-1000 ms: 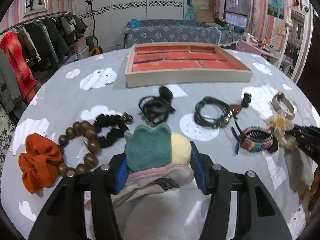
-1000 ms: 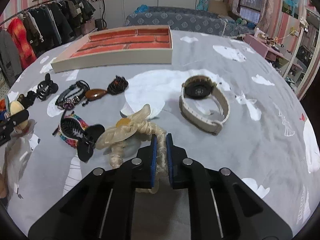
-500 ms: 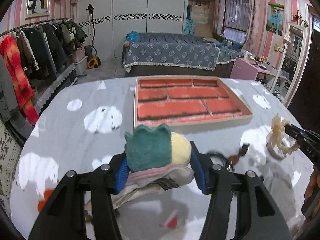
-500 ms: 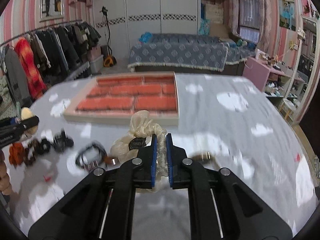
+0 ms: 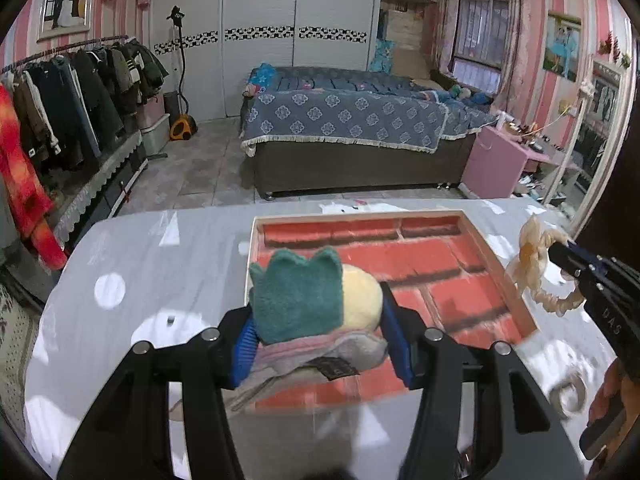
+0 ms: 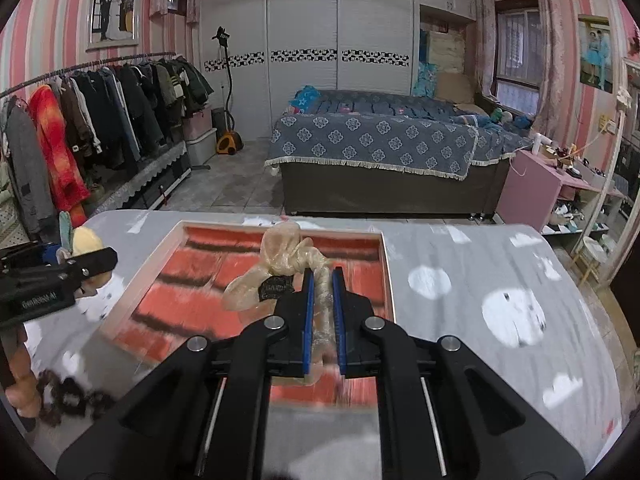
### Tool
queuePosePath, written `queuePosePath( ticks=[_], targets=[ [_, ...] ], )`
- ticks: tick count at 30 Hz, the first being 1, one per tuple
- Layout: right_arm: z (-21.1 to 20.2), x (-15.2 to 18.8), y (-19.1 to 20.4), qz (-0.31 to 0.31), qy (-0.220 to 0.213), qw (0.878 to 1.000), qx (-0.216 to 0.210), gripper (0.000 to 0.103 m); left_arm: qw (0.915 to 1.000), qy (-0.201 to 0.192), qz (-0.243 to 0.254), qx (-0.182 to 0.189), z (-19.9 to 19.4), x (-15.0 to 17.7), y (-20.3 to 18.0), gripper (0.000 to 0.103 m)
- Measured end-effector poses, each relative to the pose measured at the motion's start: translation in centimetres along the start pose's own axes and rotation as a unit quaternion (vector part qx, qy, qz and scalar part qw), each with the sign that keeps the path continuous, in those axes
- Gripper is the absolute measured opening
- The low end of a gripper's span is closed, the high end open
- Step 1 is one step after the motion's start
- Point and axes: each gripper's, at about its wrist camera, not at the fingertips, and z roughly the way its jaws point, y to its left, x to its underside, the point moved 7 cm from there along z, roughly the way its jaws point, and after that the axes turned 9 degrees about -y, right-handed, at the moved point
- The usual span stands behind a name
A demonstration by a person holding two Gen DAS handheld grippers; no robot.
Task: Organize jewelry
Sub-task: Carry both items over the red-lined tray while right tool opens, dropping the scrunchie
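Note:
My left gripper is shut on a plush hair scrunchie with a green crown and a yellow ball, held over the near left part of the red-lined tray. My right gripper is shut on a cream sheer scrunchie with a flower, hanging above the same tray. In the left wrist view the cream scrunchie and the right gripper appear past the tray's right rim. The left gripper shows at the left of the right wrist view.
The table wears a grey cloth with white clouds. A dark bead bracelet and black hair tie lie at its near left. A watch blurs at the lower right. A bed and clothes rack stand beyond.
Both grippers rose and moved forward from the row of jewelry to above the tray, each still carrying its scrunchie. The items on the cloth have dropped out of the left view.

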Motion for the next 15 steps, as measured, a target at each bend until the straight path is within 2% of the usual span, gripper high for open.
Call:
queuePosePath(
  ticks=[3, 9, 15],
  targets=[
    [3.0, -0.8, 0.0, 0.000, 0.011, 1.000, -0.002, 0.010, 0.9996, 0.025, -0.015, 0.004, 3.5, -0.4, 0.0, 0.054],
    [9.6, -0.5, -0.2, -0.001, 0.064, 0.998, 0.004, 0.010, 0.9967, 0.070, -0.036, 0.019, 9.2, -0.9, -0.4, 0.054],
    [14.9, 1.1, -1.8, 0.015, 0.113, 0.993, 0.021, 0.010, 0.9948, 0.100, -0.015, 0.003, 13.4, -1.1, -0.7, 0.054]
  ],
)
